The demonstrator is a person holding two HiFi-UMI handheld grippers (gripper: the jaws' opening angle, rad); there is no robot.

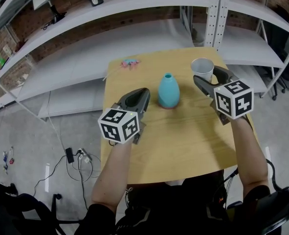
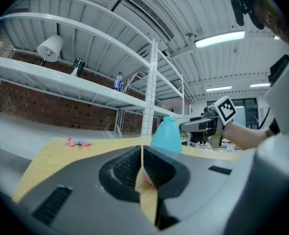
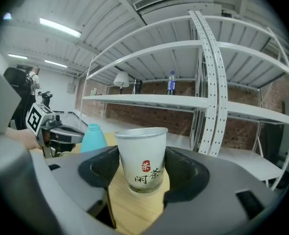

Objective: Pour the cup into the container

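The surface (image 1: 183, 146) is a light wooden tabletop, roughly square. Near its middle, a little toward the far edge, a turquoise egg-shaped container (image 1: 168, 91) with a narrow neck stands upright on a pinkish base. At the far left corner lies a small pink and blue toy (image 1: 130, 62), well apart from it.

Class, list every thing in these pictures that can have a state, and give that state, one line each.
right gripper: shut on the paper cup
paper cup: upright, contents not visible
left gripper: shut, empty
blue container: upright on the table, mouth open, untouched
pink item: lying on the table's far side
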